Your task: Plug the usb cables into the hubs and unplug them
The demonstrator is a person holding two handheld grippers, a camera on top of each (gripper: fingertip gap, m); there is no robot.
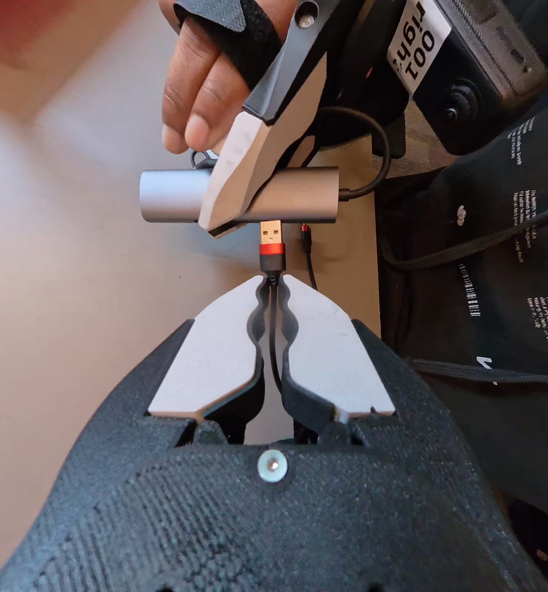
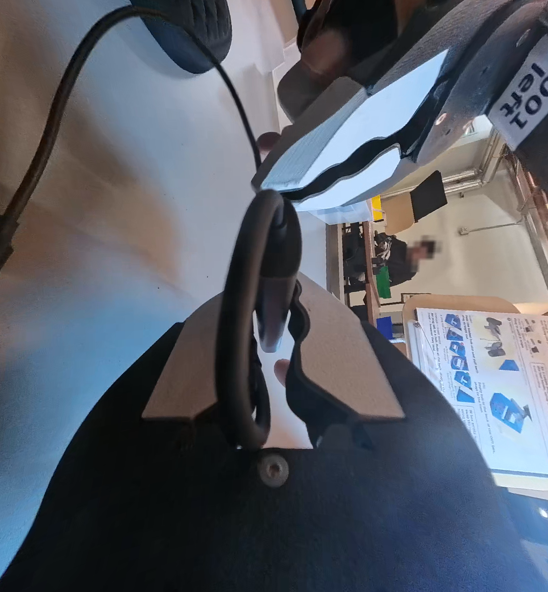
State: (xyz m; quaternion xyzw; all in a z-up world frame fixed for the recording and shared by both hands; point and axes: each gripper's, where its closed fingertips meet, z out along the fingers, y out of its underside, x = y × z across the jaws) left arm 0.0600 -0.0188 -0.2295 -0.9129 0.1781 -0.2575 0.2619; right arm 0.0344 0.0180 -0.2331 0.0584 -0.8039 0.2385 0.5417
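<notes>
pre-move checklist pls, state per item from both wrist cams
1. Left gripper shut on the black cable just behind the red-collared USB-A plug: ok.
2. Right gripper clamps the grey aluminium bar-shaped hub: ok.
3. Plug in line with hub: ok.
4. Plug seated: not ok, metal shell mostly exposed.
5. Port opening visible: cannot tell.
6. Spare red-tipped cable lies clear, on the white table: ok.

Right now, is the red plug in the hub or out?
Partly in at most: the plug's metal tip meets the hub's edge, most of it exposed. Seating depth cannot be told.
</notes>
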